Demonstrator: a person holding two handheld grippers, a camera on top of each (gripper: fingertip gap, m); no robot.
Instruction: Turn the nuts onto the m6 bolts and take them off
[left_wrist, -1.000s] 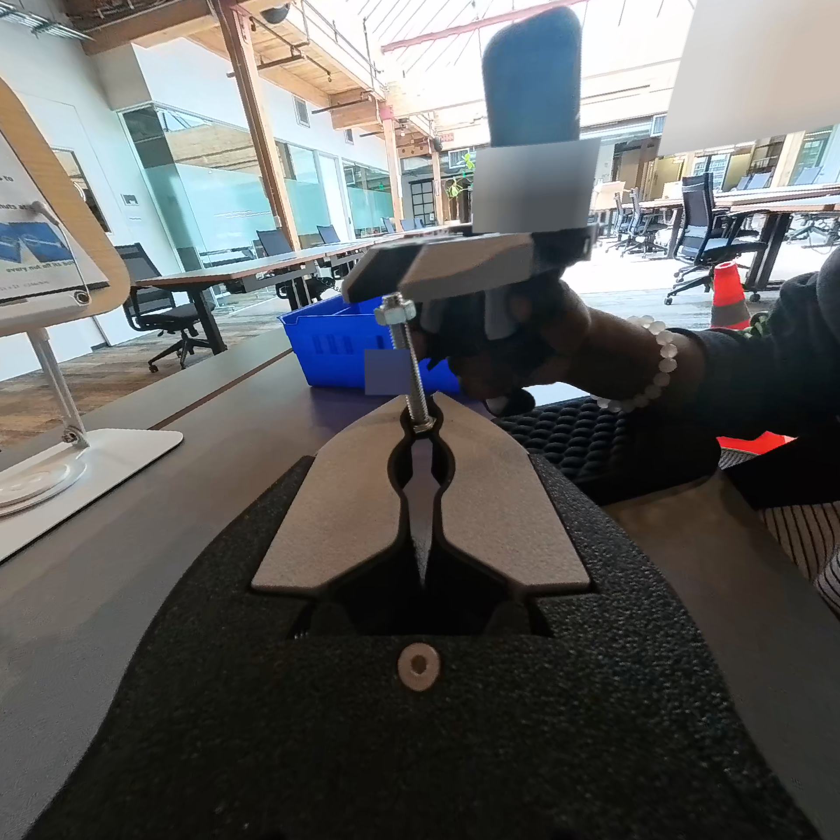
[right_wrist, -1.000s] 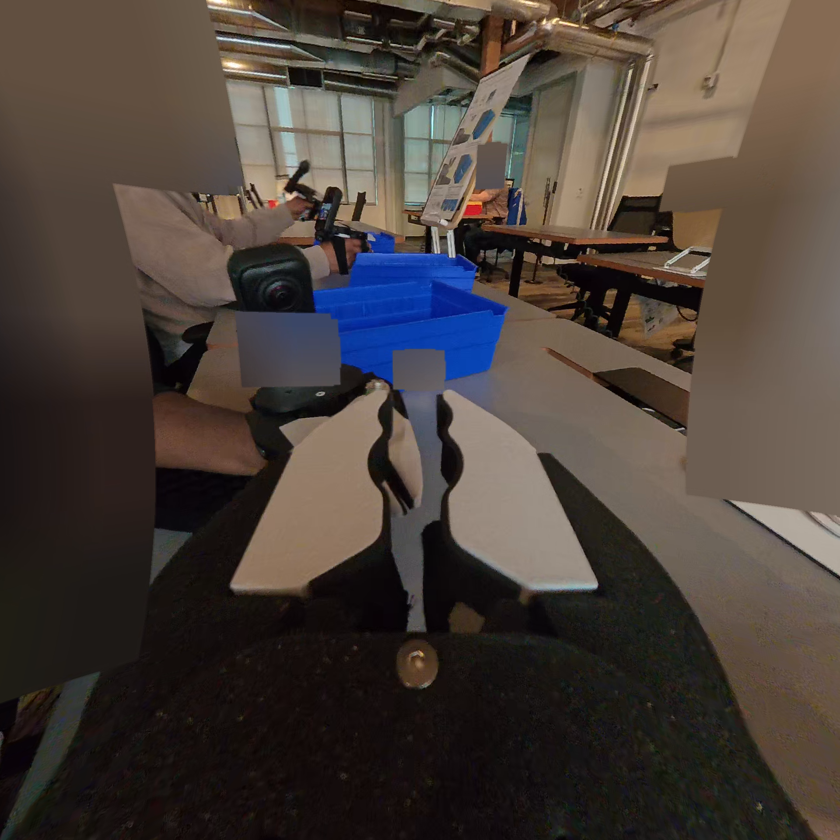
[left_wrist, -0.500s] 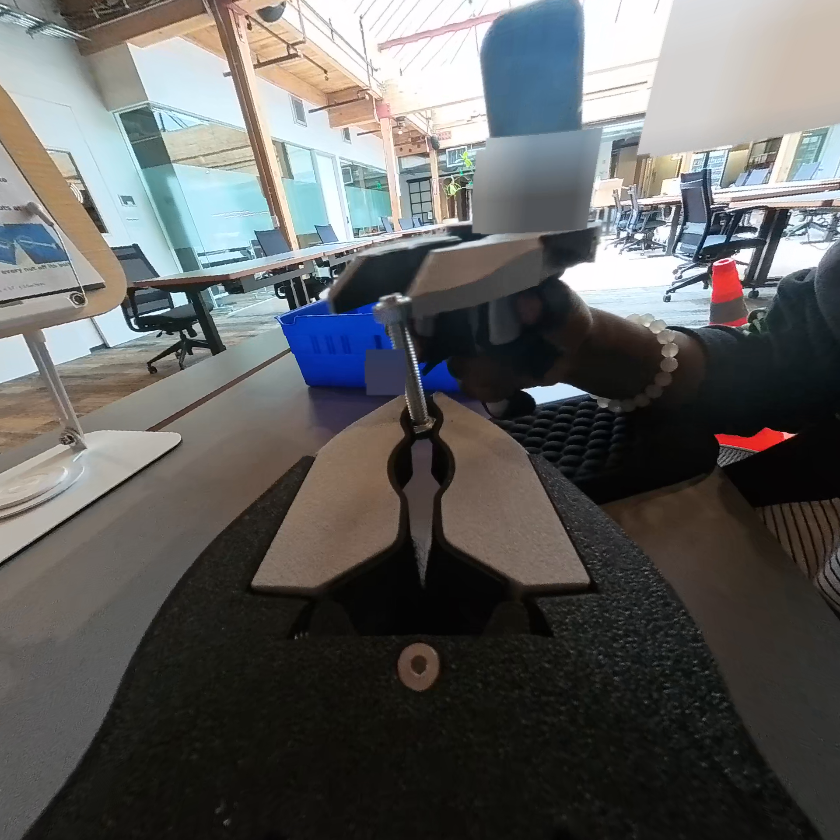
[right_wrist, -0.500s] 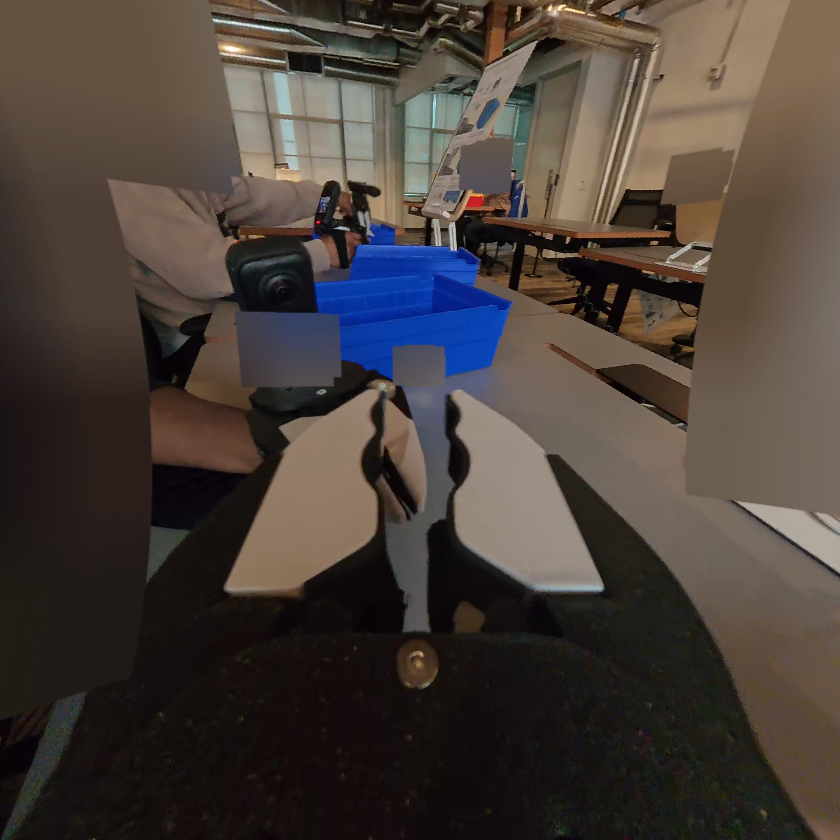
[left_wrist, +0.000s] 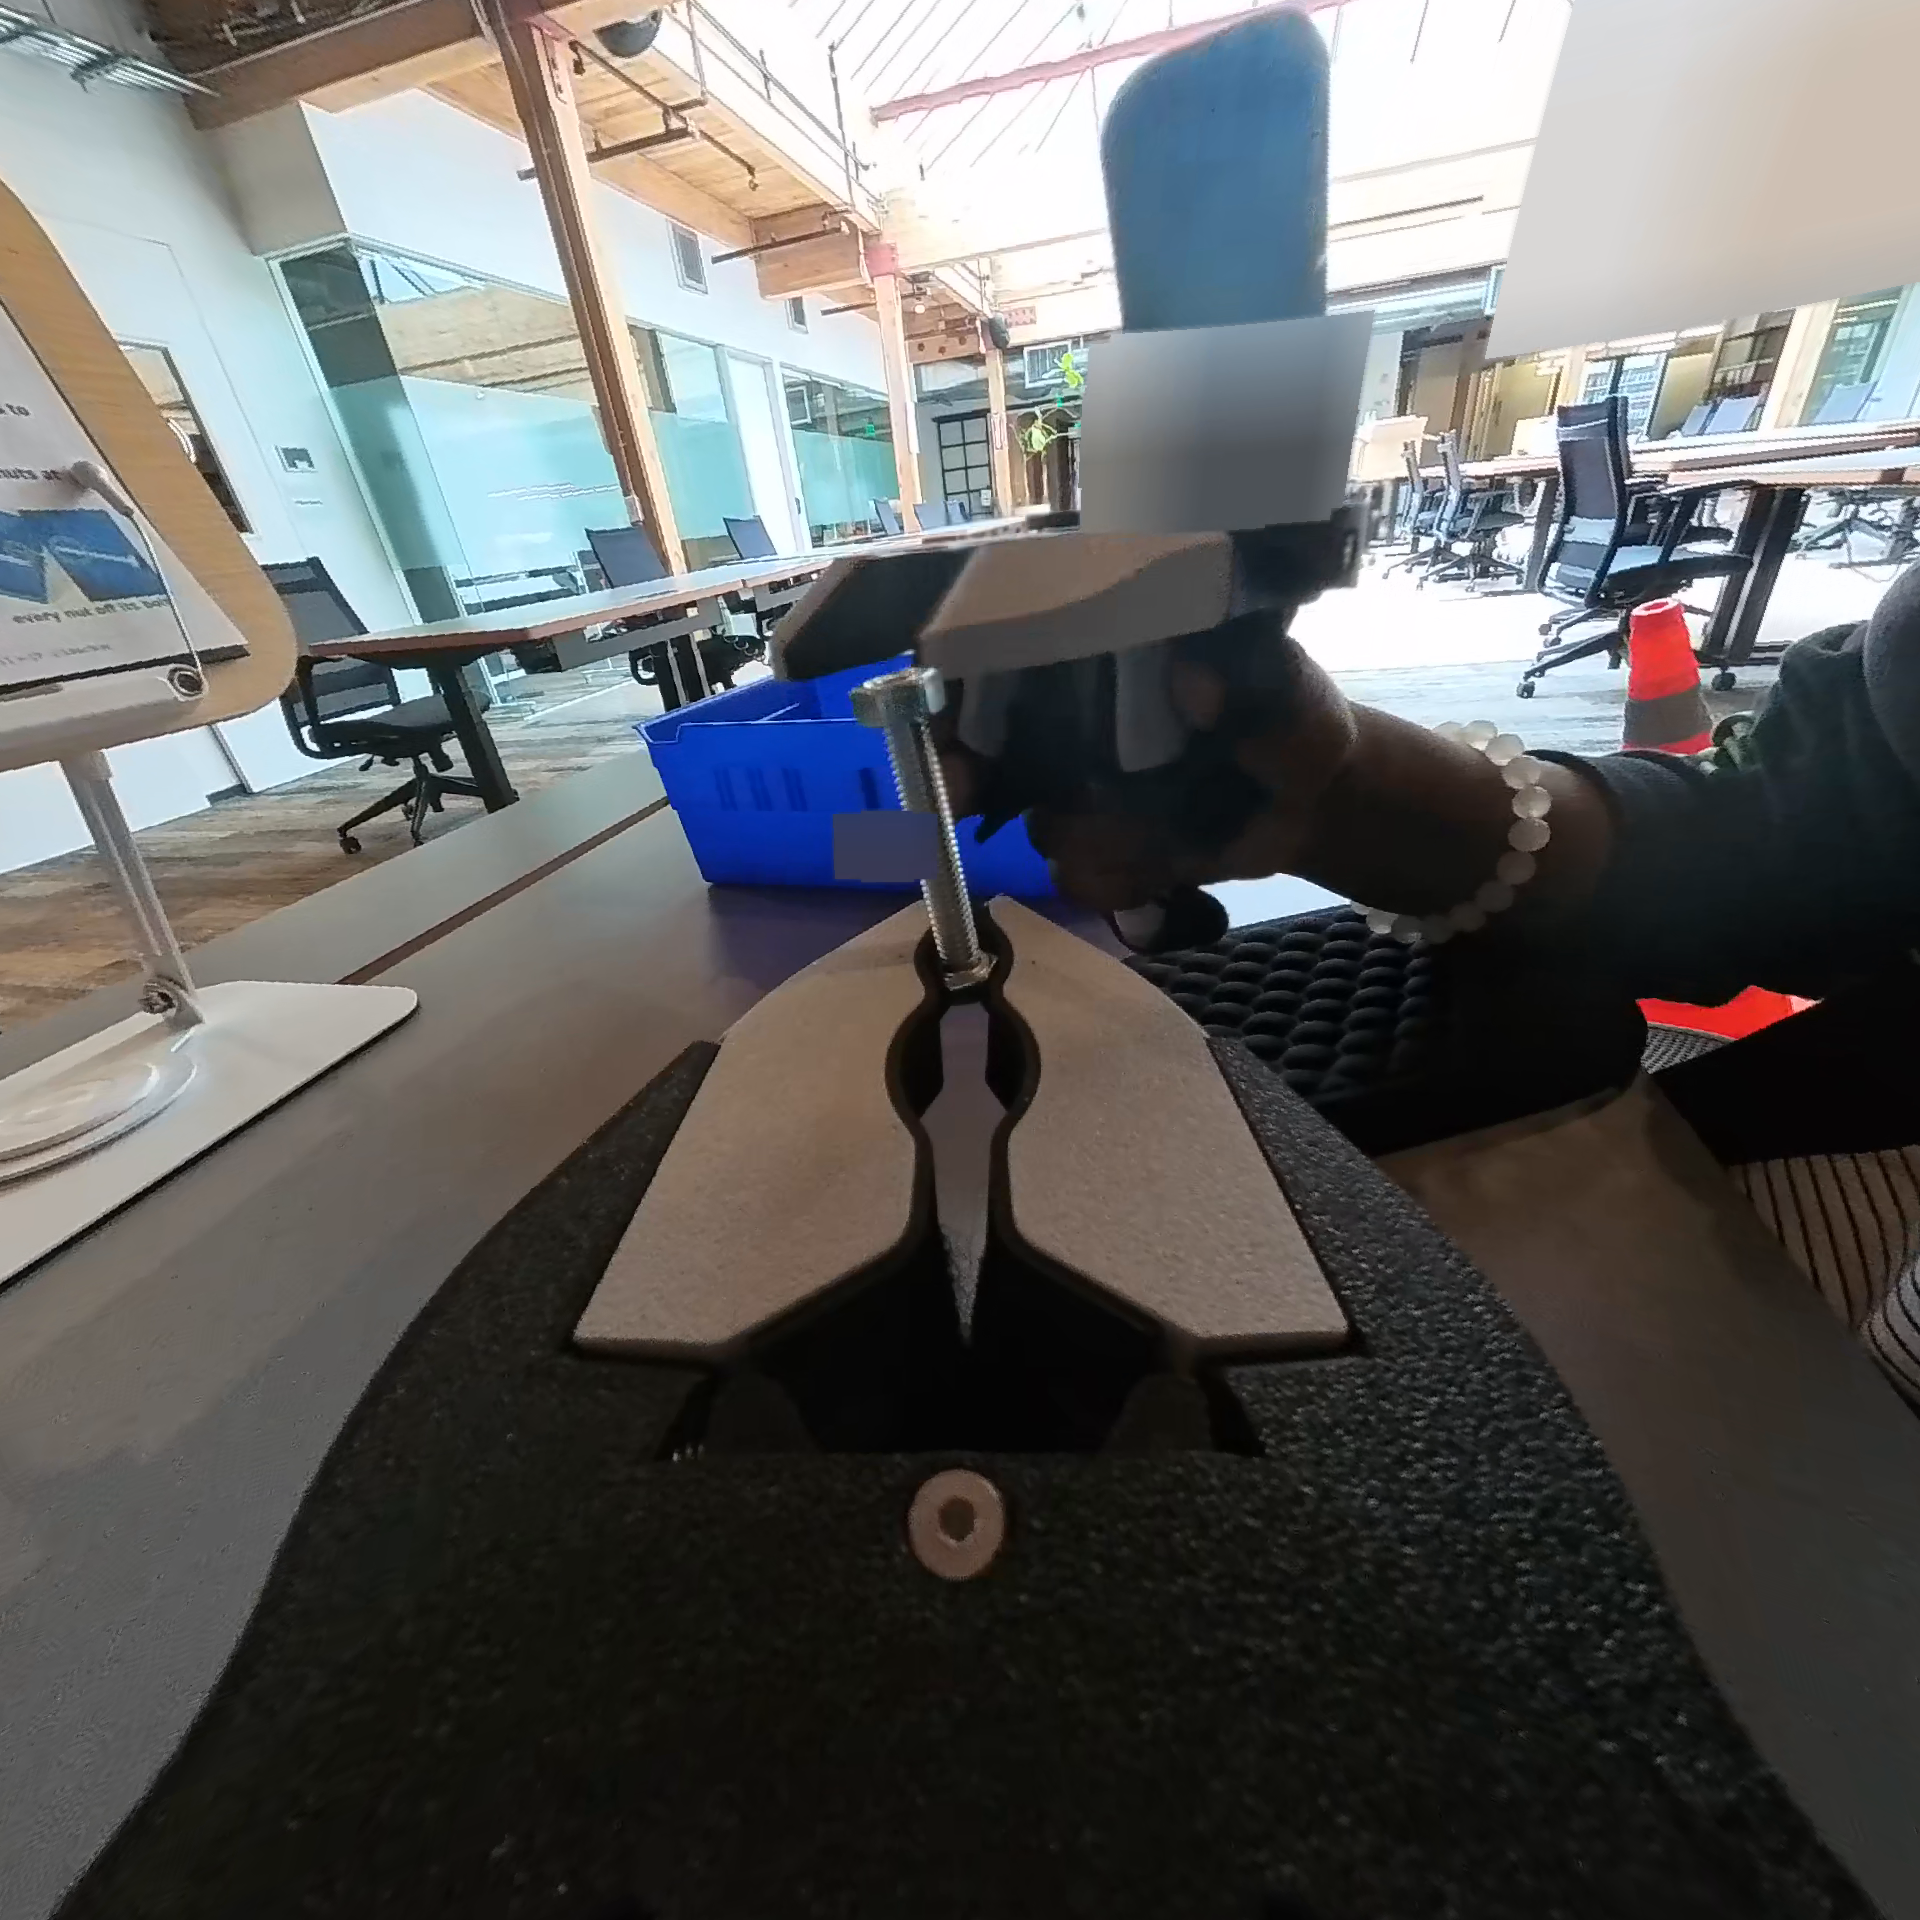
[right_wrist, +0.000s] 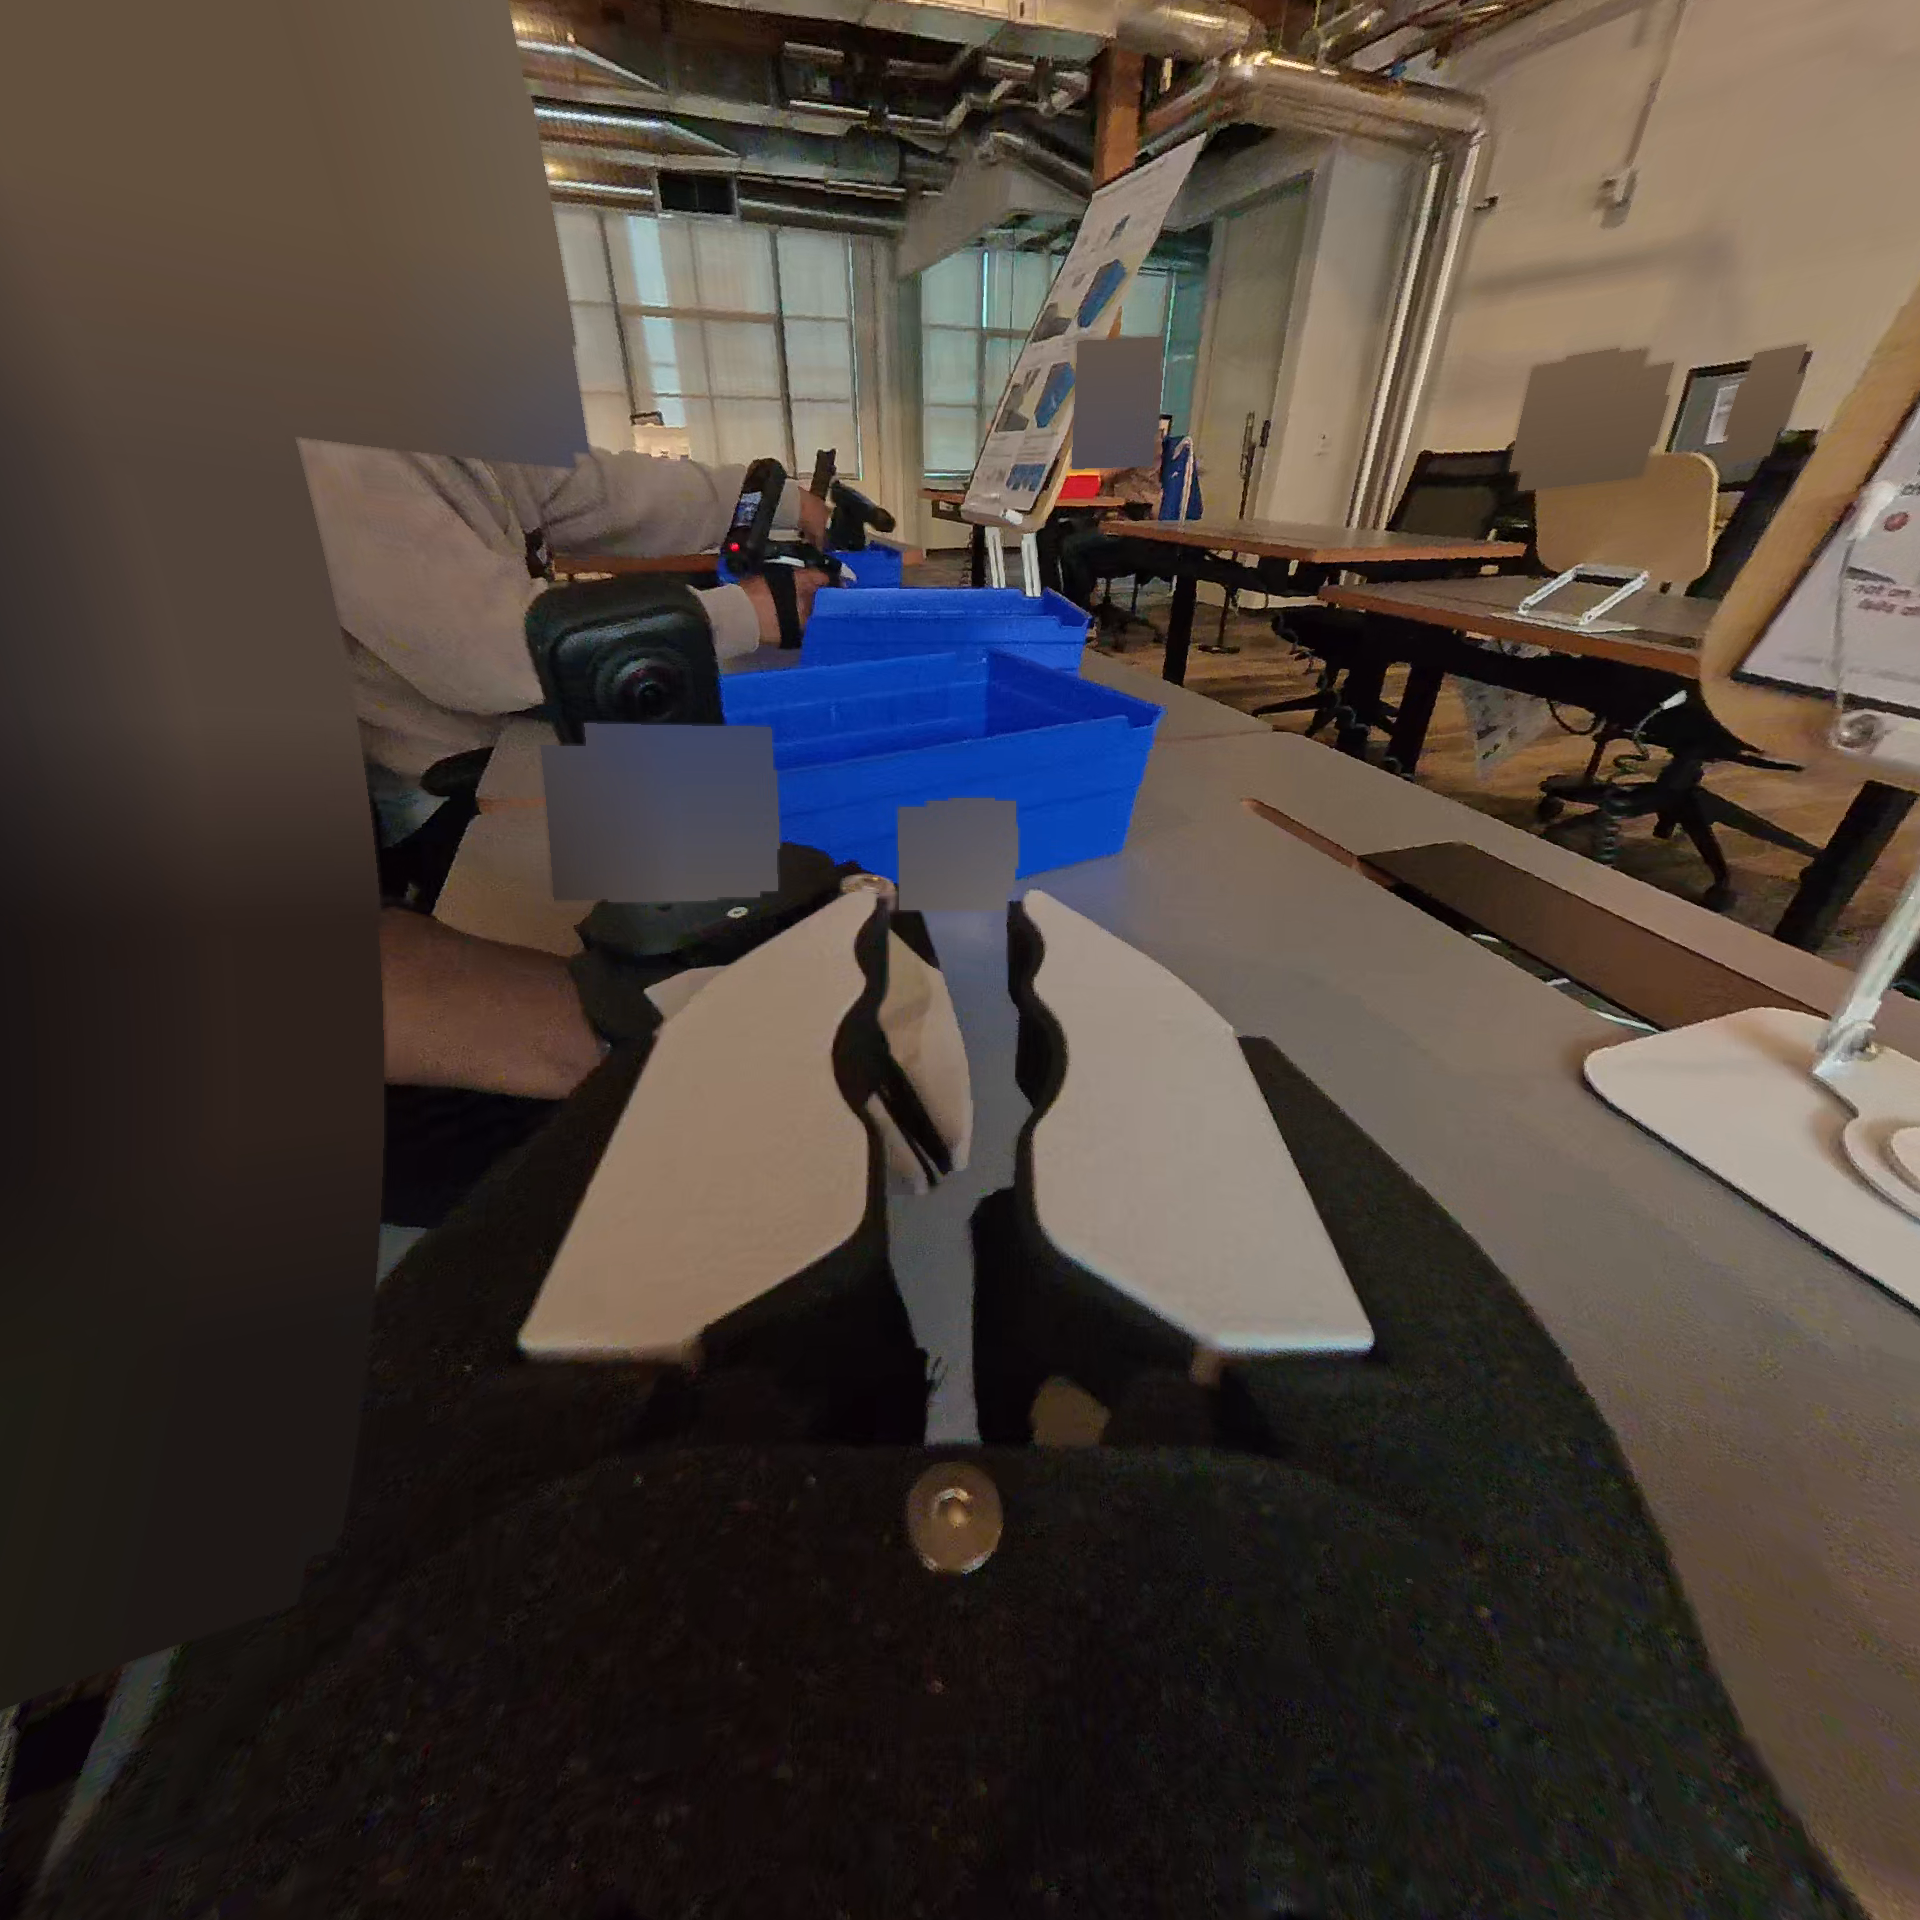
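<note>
Left and right wrist views, mid-cycle. My left gripper (left_wrist: 966, 961) is unchanged from a second ago: its jaws are drawn together on the nut (left_wrist: 975, 975), which sits in the notch at the fingertips, and the bolt (left_wrist: 930, 821) rises from it, leaning slightly left, above the table (left_wrist: 499, 935) and in front of the blue bin (left_wrist: 769, 790). The change is on the right. The right gripper (right_wrist: 951, 914) lies across the top of the bolt, and its fingers now stand wider apart than a second ago. The bolt head (right_wrist: 869, 886) lies against the tip of one finger, with open space between it and the other finger, so nothing is clamped there. The right view has also swung round, bringing a white stand (right_wrist: 1745, 1081) into sight at its right edge. I read this as a release between twists: the right wrist is letting go of the head and resetting for another bite while the left holds the nut steady. The nut sits at the far end of the thread from the head, so it is either barely started or nearly off; I cannot tell which from these views. The next grip should close squarely on the head, since a skewed bite could tilt the bolt in the nut.
</note>
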